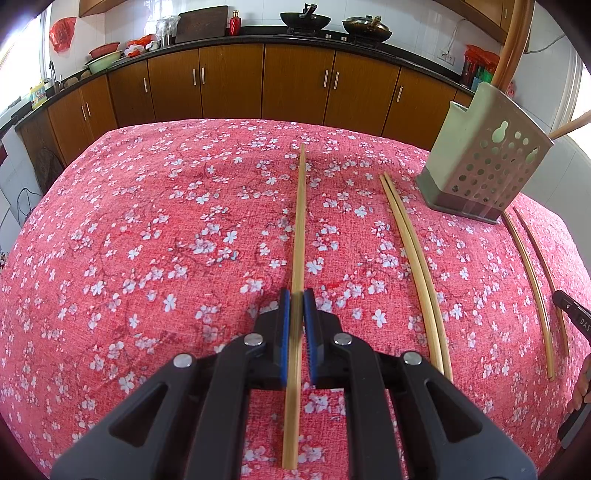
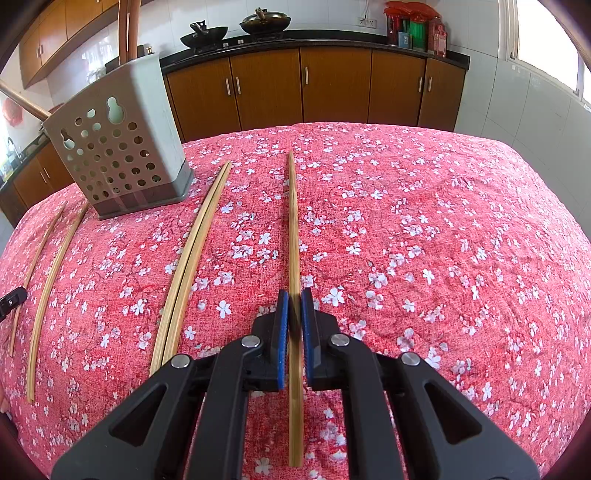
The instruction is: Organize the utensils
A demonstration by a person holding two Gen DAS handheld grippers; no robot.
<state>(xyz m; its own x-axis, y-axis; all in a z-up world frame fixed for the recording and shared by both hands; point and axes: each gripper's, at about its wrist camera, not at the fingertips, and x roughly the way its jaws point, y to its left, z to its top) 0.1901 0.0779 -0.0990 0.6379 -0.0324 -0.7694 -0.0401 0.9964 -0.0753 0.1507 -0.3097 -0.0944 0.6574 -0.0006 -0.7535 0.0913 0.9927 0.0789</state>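
In the left wrist view my left gripper [image 1: 296, 295] is shut on a bamboo chopstick [image 1: 300, 221] whose far tip points at the cabinets. My right gripper [image 2: 294, 295] is shut the same way on another chopstick [image 2: 293, 221]. Between them a loose pair of chopsticks [image 1: 406, 254] [image 2: 192, 254] lies side by side on the cloth. A grey perforated utensil holder [image 1: 476, 158] [image 2: 122, 147] stands beyond the pair, wooden handles [image 2: 127, 29] rising from it. Each view shows the other gripper's tip at its edge, the right gripper [image 1: 570, 310] and the left gripper [image 2: 11, 301], beside two splayed sticks [image 1: 532, 295] [image 2: 44, 280].
The table wears a red floral cloth [image 1: 166, 240] that drops off at its far edge. Behind it run brown cabinets [image 2: 332, 88] under a dark counter with woks [image 1: 304, 20]. A person's fingers [image 1: 583, 380] show at the right rim.
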